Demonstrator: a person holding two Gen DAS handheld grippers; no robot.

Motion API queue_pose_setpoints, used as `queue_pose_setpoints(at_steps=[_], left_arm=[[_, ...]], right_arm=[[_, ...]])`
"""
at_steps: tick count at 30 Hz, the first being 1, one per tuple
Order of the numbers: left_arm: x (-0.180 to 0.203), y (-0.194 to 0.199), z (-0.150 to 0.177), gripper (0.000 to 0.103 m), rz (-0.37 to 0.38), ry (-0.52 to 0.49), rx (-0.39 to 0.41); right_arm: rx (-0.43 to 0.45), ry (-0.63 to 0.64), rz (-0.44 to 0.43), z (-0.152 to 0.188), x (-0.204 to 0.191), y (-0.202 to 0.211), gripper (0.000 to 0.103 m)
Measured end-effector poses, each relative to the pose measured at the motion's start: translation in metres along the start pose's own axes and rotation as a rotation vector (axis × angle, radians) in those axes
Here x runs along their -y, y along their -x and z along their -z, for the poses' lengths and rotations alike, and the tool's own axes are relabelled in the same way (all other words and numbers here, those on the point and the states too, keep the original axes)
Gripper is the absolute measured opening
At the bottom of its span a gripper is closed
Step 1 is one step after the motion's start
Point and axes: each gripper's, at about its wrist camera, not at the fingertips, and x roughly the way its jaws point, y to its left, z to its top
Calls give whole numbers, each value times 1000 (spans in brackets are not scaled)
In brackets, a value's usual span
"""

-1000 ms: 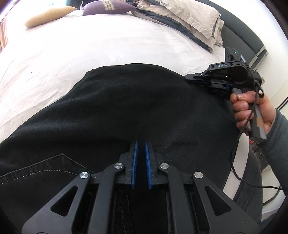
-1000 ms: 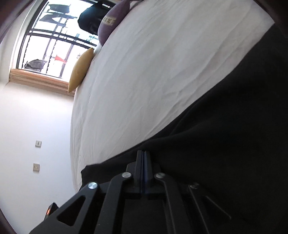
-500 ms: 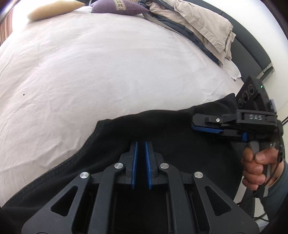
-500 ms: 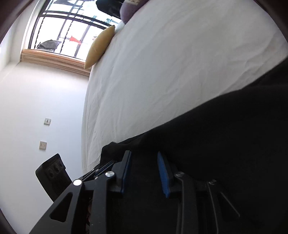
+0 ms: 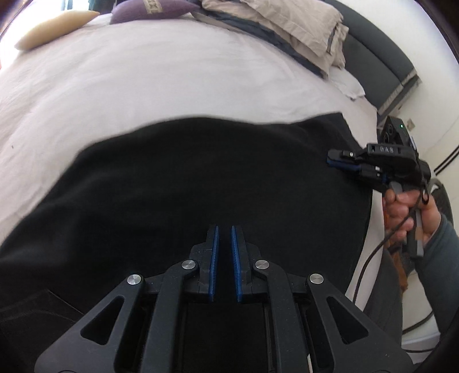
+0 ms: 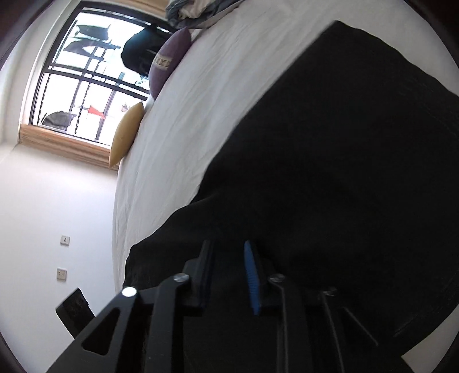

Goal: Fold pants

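Black pants [image 5: 200, 178] lie spread on the white bed sheet [image 5: 143, 86], with their far edge curving across the middle of the left wrist view. My left gripper [image 5: 224, 228] sits low over the cloth, its blue pads almost together with only a thin slit between them and no fabric pinched that I can see. A hand [image 5: 407, 206] holds my right gripper [image 5: 332, 162] at the pants' right edge. In the right wrist view the right gripper [image 6: 227, 245] has its jaws apart above the pants [image 6: 344, 172], close to a raised fold.
Beige pillows [image 5: 287, 25] and a dark headboard [image 5: 373, 66] are at the far right. A purple cushion [image 5: 149, 11] and a yellow cushion [image 5: 51, 27] lie at the far edge. A window [image 6: 86, 80] and a white wall border the bed sheet [image 6: 200, 100].
The right gripper's jaws, shut one second ago, now stand apart. Both grippers pushed toward the pants' far edge, then drew back, so more black cloth shows ahead again.
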Motion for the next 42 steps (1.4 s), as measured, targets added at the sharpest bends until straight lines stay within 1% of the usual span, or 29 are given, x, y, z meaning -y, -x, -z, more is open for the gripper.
queue_pose_setpoints(at_steps=[2, 3, 5, 8, 11, 12, 13, 14, 15, 16, 17, 18, 20, 22, 23, 24, 25, 26, 27, 29, 31, 32, 33, 34, 36, 37, 39, 40, 42], left_arm=[[0, 3, 17, 9, 4, 16, 13], [-3, 6, 22, 9, 15, 29, 10], [-11, 14, 31, 9, 29, 56, -1], [-18, 23, 48, 9, 31, 71, -24], [-14, 29, 67, 9, 9, 67, -27], [-14, 33, 77, 9, 1, 70, -20], [-13, 38, 84, 9, -4, 72, -13], [-10, 40, 93, 9, -10, 75, -8], [-8, 44, 97, 9, -21, 85, -2], [-3, 47, 98, 9, -34, 86, -2], [2, 50, 97, 9, -45, 75, -3], [12, 49, 91, 9, -48, 57, 0], [20, 51, 83, 9, -35, 34, 18], [28, 40, 74, 9, -22, 18, 4], [28, 32, 73, 9, -27, 15, -23], [27, 27, 75, 9, -39, 17, -44], [25, 26, 78, 9, -31, 18, -34], [22, 29, 82, 9, -20, 22, -25], [18, 32, 87, 9, -14, 33, -22], [2, 43, 100, 9, -1, 76, -5], [-10, 54, 113, 9, 10, 111, 9], [-13, 60, 119, 9, -11, 117, 13], [-14, 67, 122, 9, -46, 120, 19], [-14, 76, 117, 9, -61, 133, 34], [-9, 89, 105, 9, -17, 148, 95], [-6, 91, 95, 9, -16, 131, 111], [10, 84, 70, 9, -42, 53, 133], [12, 78, 60, 9, -59, 21, 137], [0, 65, 46, 9, -81, 17, 111]], right_arm=[[83, -184, -18, -2, 40, 26, 0], [124, -226, -12, 0, 52, 40, 0], [194, -221, 80, 5, 61, 65, 0], [269, -260, 139, 8, 83, 97, 0], [346, -232, 281, 10, 82, 137, 1], [359, -229, 286, 12, 76, 143, 8], [359, -220, 255, 15, 70, 149, 13], [351, -185, 201, 17, 56, 148, 15], [328, -139, 141, 19, 43, 144, 23], [281, -99, 81, 20, 27, 131, 34], [217, -71, 18, 23, 15, 118, 37], [159, -52, -38, 28, 5, 104, 38], [55, -23, -86, 39, -10, 71, 38], [-24, -40, -54, 48, -3, 47, 36], [-42, -69, -38, 51, 8, 40, 27], [-38, -108, -39, 53, 21, 40, 0], [-26, -146, -16, 54, 35, 46, 0], [5, -165, -5, 46, 43, 51, 0], [43, -155, 30, 42, 48, 63, 0], [126, -124, 162, 34, 55, 90, 0], [183, -128, 253, 26, 57, 111, 0], [200, -123, 293, 26, 53, 118, 3], [209, -102, 311, 28, 43, 123, 13], [212, -69, 294, 30, 30, 125, 16], [172, 23, 181, 39, -3, 114, 19], [136, 68, 116, 44, -21, 103, 22], [32, 137, 4, 58, -55, 67, 28], [-22, 161, -35, 68, -67, 47, 29], [-118, 170, -60, 83, -77, 9, 29]])
